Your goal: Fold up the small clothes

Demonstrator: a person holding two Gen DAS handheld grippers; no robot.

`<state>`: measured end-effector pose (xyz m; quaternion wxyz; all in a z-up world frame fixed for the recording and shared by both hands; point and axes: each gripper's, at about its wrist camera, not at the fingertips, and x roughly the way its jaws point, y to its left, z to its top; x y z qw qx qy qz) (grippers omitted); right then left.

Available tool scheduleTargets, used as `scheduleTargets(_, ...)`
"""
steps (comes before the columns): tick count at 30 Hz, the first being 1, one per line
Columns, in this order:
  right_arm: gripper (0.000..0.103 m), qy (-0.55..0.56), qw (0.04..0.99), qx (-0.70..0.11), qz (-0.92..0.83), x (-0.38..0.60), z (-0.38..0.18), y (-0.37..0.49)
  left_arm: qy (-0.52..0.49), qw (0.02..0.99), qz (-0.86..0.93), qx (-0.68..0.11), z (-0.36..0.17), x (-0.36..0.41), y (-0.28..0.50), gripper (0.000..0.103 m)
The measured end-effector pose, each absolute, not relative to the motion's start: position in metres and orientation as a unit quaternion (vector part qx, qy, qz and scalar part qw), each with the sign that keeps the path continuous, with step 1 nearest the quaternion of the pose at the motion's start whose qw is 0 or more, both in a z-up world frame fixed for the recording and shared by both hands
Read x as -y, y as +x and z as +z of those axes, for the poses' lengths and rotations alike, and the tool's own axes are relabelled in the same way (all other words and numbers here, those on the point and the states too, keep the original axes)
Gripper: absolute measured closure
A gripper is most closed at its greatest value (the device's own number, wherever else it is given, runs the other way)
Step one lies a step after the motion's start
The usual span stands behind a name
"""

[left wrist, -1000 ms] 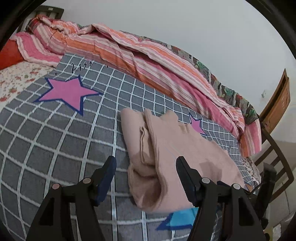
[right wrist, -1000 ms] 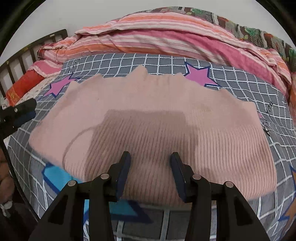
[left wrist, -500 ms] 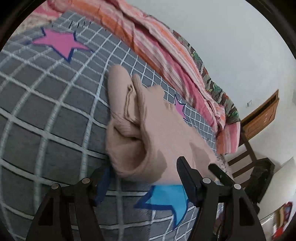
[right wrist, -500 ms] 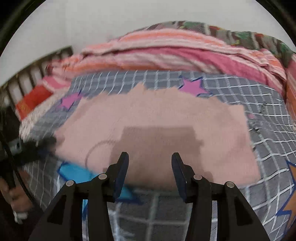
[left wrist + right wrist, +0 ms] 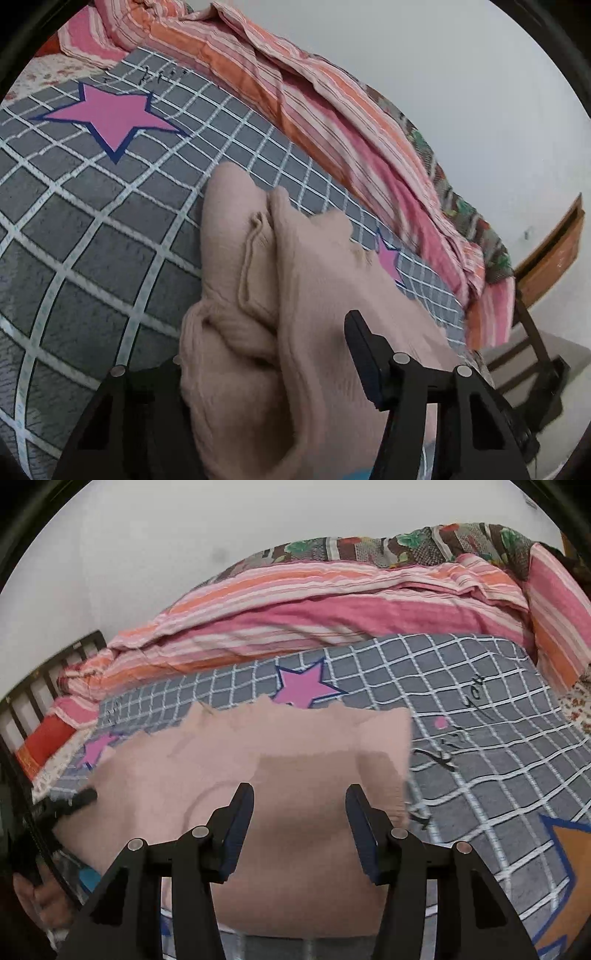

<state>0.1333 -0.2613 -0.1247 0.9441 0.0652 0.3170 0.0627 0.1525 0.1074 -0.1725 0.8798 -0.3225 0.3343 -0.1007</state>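
Pink sweater (image 5: 295, 332) on bed (image 5: 92, 240); left hand-held gripper (image 5: 269, 354) closing around its bunched edge, right hand-held gripper (image 5: 299, 827) apart above sweater.

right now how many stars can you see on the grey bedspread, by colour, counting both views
pink stars: 2 (one far from the sweater's bunched end, one at its far edge)
orange stars: 1
blue stars: 1, mostly hidden under the pink sweater at its near edge
total: 4
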Motion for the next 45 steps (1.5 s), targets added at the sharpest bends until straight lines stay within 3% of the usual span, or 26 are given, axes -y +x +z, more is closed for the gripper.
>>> scheduleTargets(4, 0.052, 0.047, 0.956, -0.289, 0.027, 0.281, -0.123, 0.123, -0.323, 0.886, -0.074, -0.325, -0.17, -0.108, 0.157, 0.064)
scheduleTargets(13, 0.052, 0.101, 0.946, -0.306, -0.02, 0.352, -0.127, 0.117, -0.312, 0.896, -0.054, -0.312, -0.155, -0.104, 0.157, 0.082)
scheduleTargets(23, 0.052, 0.132, 0.942, -0.307, -0.041, 0.393, -0.13, 0.105, -0.23, 0.93, -0.045, -0.283, -0.081, -0.044, 0.161, 0.085)
scheduleTargets(29, 0.052, 0.136, 0.942, -0.301, -0.055, 0.41, -0.126, 0.097, -0.152, 0.95, -0.05, -0.269, -0.035, 0.037, 0.165, 0.085)
scheduleTargets(34, 0.052, 0.134, 0.943, -0.292, -0.079, 0.425, -0.121, 0.093, -0.09, 0.955, -0.075, -0.272, -0.034, 0.124, 0.16, 0.085)
scheduleTargets(38, 0.052, 0.143, 0.944, -0.282, -0.098, 0.44, -0.116, 0.088, -0.041, 0.945, -0.098, -0.311, -0.072, 0.196, 0.153, 0.085)
scheduleTargets(42, 0.052, 0.166, 0.941, -0.279, -0.098, 0.453, -0.115, 0.086, 0.025, 0.933, -0.104, -0.344, -0.115, 0.237, 0.146, 0.082)
scheduleTargets(44, 0.052, 0.173, 0.94, -0.279, -0.096, 0.457, -0.115, 0.085, 0.029, 0.936, -0.137, -0.324, -0.112, 0.237, 0.136, 0.063)
scheduleTargets(45, 0.052, 0.175, 0.939, -0.28, -0.094, 0.457, -0.115, 0.085, 0.014, 0.929, -0.173, -0.328, -0.108, 0.232, 0.133, 0.045)
